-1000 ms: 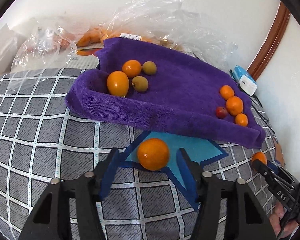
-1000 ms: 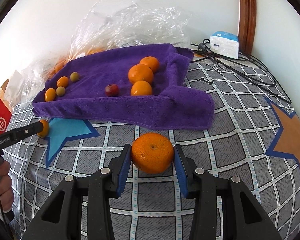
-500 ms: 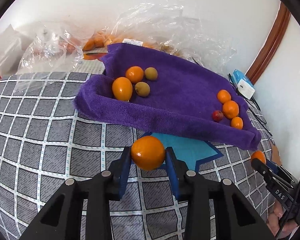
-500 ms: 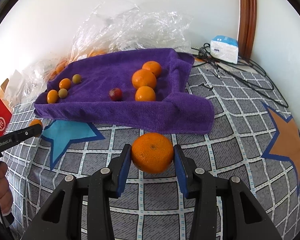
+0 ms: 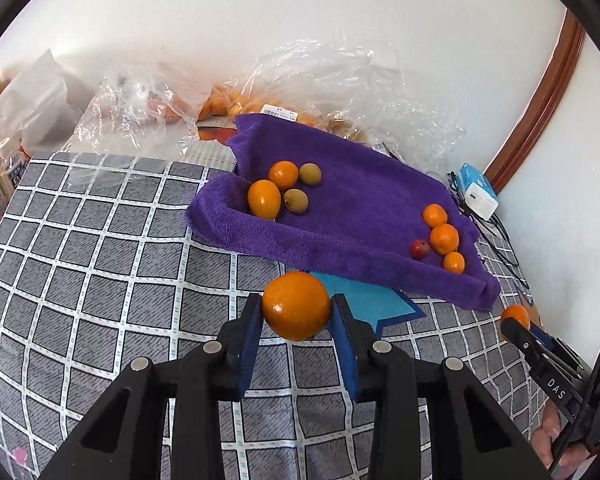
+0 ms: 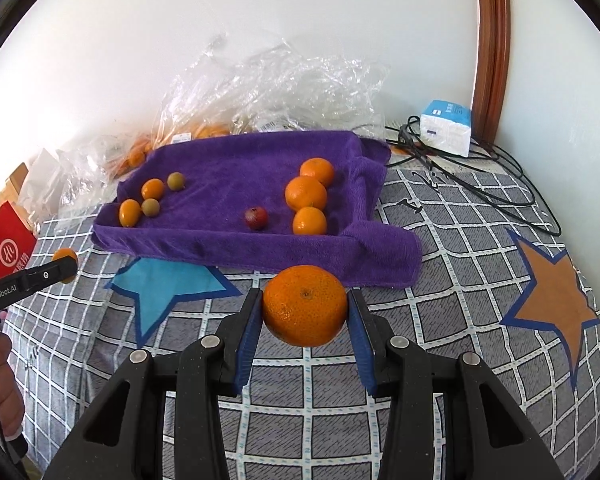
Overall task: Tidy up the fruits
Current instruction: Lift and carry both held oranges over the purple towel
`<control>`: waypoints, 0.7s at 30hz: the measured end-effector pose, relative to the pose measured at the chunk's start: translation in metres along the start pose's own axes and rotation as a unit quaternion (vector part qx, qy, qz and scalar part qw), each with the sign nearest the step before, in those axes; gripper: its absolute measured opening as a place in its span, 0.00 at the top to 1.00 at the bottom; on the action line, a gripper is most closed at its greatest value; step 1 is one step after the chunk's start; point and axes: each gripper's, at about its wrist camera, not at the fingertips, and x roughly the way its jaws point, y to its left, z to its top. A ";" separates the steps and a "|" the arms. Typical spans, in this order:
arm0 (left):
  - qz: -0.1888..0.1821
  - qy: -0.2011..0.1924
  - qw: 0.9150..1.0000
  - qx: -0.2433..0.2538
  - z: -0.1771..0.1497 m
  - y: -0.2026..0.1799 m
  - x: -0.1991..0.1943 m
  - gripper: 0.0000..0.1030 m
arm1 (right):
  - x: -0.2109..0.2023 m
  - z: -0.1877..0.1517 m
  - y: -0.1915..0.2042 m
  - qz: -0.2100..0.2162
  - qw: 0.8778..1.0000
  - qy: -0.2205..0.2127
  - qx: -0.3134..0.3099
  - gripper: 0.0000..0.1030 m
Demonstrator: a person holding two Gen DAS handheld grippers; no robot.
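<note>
My left gripper [image 5: 296, 316] is shut on a small smooth orange fruit [image 5: 296, 305], held above the checked cloth. My right gripper [image 6: 305, 312] is shut on a larger mandarin [image 6: 305, 305], also off the surface. Beyond both lies a purple towel [image 5: 364, 200] with raised edges. On its left end sit two small orange fruits [image 5: 264, 199] and two greenish ones [image 5: 296, 201]. Toward its right end sit three mandarins [image 6: 306, 194] and a small red fruit [image 6: 256, 217]. In the left wrist view the right gripper's tip shows at the far right with its mandarin [image 5: 515, 315].
Crumpled clear plastic bags [image 5: 340, 92] with more orange fruit lie behind the towel by the wall. A blue-and-white box [image 6: 446, 126] and black cables [image 6: 480, 168] sit at the back right. A red carton [image 6: 6, 248] stands left. Blue [image 6: 160, 284] and orange [image 6: 552, 300] stars mark the cloth.
The left gripper closed on the small orange fruit and lifted it off the blue star. The right gripper rose too, still holding its mandarin.
</note>
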 end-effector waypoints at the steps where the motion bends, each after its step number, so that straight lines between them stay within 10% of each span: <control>1: 0.000 -0.002 1.000 0.001 0.000 0.000 -0.002 0.68 | -0.002 0.000 0.001 0.000 1.000 -0.001 0.000 0.60; 21: -0.003 -0.025 1.000 -0.009 0.013 0.001 -0.028 0.68 | -0.026 0.014 0.007 0.001 1.000 -0.024 0.006 0.60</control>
